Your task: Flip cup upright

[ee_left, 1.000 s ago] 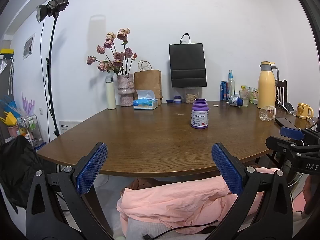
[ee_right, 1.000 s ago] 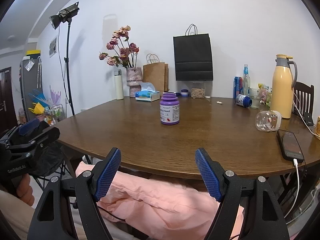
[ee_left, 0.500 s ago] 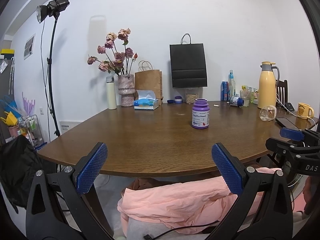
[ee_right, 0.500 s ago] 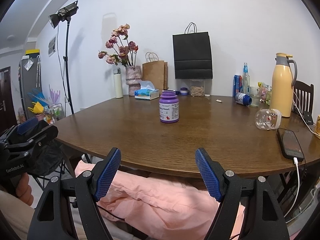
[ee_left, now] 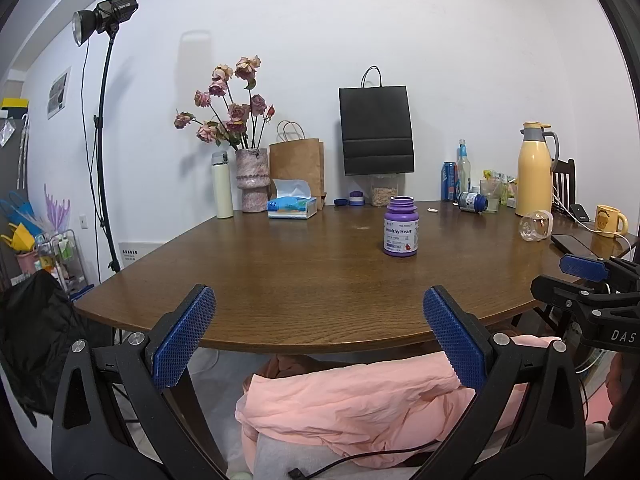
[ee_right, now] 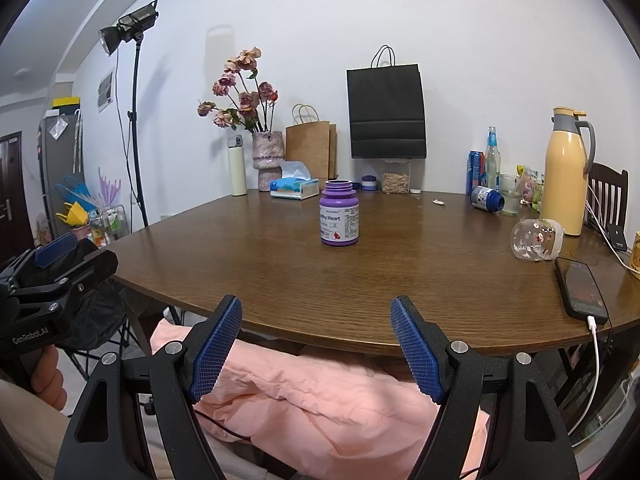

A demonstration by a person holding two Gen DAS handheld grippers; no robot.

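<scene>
Pre-reach step, nothing gripped: left gripper (ee_left: 319, 334) & right gripper (ee_right: 316, 346) both spread wide, empty, at near edge. Clear glass cup (ee_right: 537, 239) on its side, far right by phone (ee_right: 580, 289). Next: reach w/ right, pinch, tip upright.

A wooden table (ee_right: 280, 272) spreads ahead of the gripper. On it, straight ahead, a purple bottle (ee_right: 339, 213) stands upright with no cap. Far ahead to the left, by the wall, are a vase of dried roses (ee_right: 267, 160), a cream flask (ee_right: 237, 171) beside it, a tissue box (ee_right: 294, 189) and a brown paper bag (ee_right: 313, 146). A black paper bag (ee_right: 386, 112) hangs on the wall above a clear jar (ee_right: 395, 176). To the right stand a yellow thermos jug (ee_right: 564, 172) and a phone (ee_right: 581, 288) on a white cable. A light stand (ee_right: 134, 120) rises far left.
</scene>
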